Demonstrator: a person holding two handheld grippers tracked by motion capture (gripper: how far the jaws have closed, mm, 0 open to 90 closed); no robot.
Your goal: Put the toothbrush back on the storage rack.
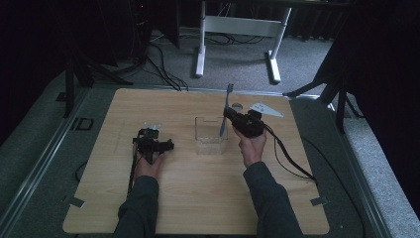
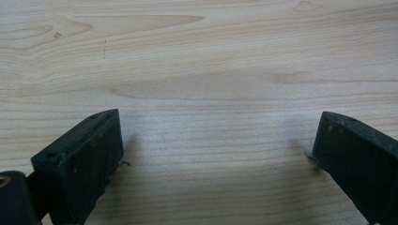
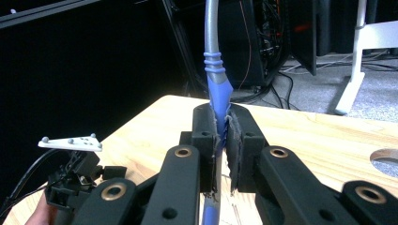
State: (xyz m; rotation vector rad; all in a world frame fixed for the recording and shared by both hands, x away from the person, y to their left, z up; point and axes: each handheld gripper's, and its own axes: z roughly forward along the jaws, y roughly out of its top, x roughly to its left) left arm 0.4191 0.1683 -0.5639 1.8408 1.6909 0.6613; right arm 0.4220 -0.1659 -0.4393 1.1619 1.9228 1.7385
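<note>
Toothbrush (image 1: 225,111) clamped upright in right hand-held gripper (image 1: 232,118), lower end inside clear box (image 1: 210,141), left hand-held gripper (image 1: 157,145) wide

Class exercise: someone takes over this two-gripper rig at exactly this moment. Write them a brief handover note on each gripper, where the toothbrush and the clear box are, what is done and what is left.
Right gripper: shut on the toothbrush, gripping its blue handle; the toothbrush stands nearly upright.
Left gripper: open, nothing between its jaws, low over bare table to the left of the box.
Clear box: mid-table; the toothbrush's lower end is at its right wall, whether inside I cannot tell.
Done: toothbrush is picked up.
Left: probably to lower it into the box and release, or lift it clear.
</note>
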